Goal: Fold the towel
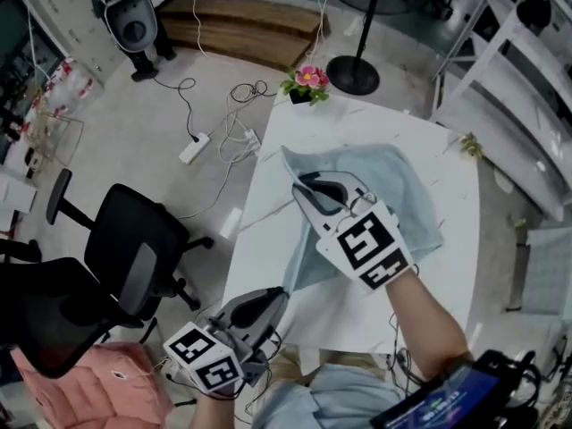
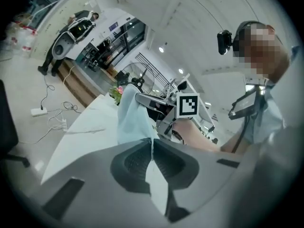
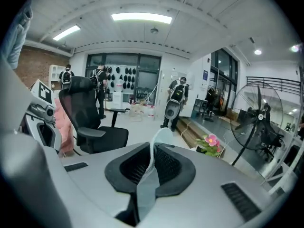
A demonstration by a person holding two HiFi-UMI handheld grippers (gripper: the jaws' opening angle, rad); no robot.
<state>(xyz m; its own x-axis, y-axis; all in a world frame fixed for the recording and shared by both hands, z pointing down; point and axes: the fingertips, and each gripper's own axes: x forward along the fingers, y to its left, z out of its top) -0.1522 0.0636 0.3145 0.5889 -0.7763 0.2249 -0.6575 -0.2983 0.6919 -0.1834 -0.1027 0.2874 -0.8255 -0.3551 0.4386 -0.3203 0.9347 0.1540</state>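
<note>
So, both grippers are clamped on the light blue towel [image 1: 393, 199] over the white table [image 1: 259, 239]. The left gripper [image 1: 279, 295] has its jaws pinched tight on a towel corner by the table's near edge. The right gripper [image 1: 300, 182] pinches a fold of the towel's edge above the table's middle. The rest of the towel spreads over the table's right half, probably partly lifted, though that's hard to say from above.
</note>
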